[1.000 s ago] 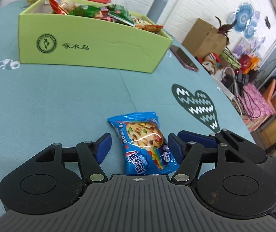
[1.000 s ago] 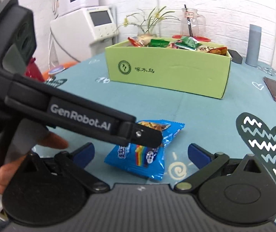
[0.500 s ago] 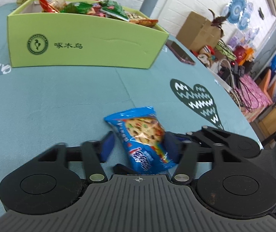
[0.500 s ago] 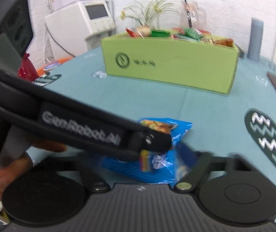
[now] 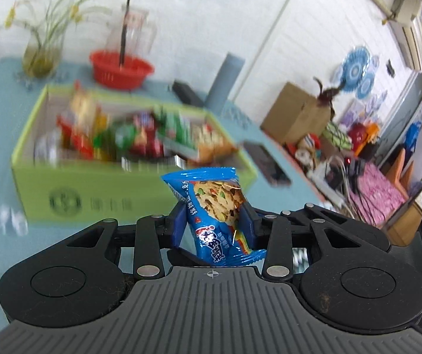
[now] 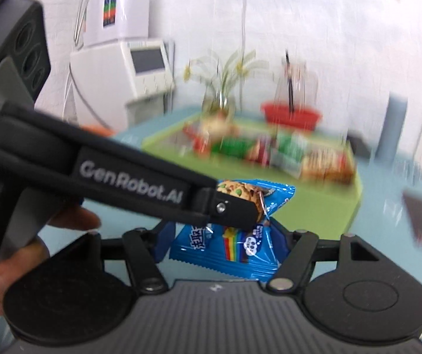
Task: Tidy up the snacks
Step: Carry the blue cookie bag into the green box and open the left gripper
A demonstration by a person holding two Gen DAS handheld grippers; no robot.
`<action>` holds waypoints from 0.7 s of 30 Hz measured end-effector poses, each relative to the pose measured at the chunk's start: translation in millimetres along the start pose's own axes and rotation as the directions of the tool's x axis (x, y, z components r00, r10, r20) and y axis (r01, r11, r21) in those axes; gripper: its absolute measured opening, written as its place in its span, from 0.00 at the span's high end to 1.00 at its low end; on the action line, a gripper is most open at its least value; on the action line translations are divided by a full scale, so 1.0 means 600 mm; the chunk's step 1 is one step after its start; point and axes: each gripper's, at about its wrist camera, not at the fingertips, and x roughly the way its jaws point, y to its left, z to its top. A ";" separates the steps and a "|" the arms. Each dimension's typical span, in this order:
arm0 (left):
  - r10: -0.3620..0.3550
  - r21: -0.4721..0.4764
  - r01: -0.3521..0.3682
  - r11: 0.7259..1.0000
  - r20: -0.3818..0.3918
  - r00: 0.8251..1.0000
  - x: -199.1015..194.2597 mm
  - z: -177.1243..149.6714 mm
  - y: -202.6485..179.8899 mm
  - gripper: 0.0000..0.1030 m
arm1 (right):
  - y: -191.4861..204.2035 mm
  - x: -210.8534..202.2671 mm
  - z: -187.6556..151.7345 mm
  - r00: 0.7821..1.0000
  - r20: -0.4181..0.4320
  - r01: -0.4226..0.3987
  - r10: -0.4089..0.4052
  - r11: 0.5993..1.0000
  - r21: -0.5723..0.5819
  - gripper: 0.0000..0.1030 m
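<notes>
A blue cookie packet point(image 5: 217, 212) is held off the table, gripped by both grippers at once. My left gripper point(image 5: 214, 221) is shut on it, its blue pads pressing the packet's sides. In the right wrist view my right gripper point(image 6: 220, 236) is also shut on the same packet point(image 6: 240, 244), with the left gripper's black body point(image 6: 128, 183) crossing in front. Beyond stands the green snack box point(image 5: 107, 188), open-topped and filled with several snack packets; it also shows in the right wrist view point(image 6: 314, 197).
A red basket point(image 5: 121, 69), a glass jug and a vase of plants point(image 5: 41, 47) stand behind the box. A grey cylinder point(image 5: 225, 79) and a phone point(image 5: 265, 162) lie to its right. A white machine point(image 6: 128, 67) stands left of the table.
Both grippers closed on the cookie packet and lifted it off the teal tablecloth. The view has risen and now looks down into the green box.
</notes>
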 end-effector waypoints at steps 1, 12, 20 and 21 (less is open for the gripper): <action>0.006 0.005 -0.006 1.000 0.017 1.000 0.006 0.021 0.003 0.82 | -0.008 0.012 0.018 1.000 0.016 0.004 -0.004 1.000 -0.009 0.30; 0.073 -0.048 -0.072 0.996 0.023 0.997 0.140 0.170 0.117 0.83 | -0.078 0.201 0.124 0.999 -0.035 -0.042 0.042 0.999 0.022 0.30; 0.106 -0.049 -0.107 0.993 -0.010 0.994 0.181 0.148 0.151 0.76 | -0.080 0.243 0.090 0.997 -0.029 -0.063 0.065 0.996 0.059 0.24; 0.119 -0.040 -0.119 0.992 -0.005 0.993 0.183 0.145 0.151 0.73 | -0.078 0.246 0.091 0.997 -0.037 -0.061 0.063 0.997 0.041 0.24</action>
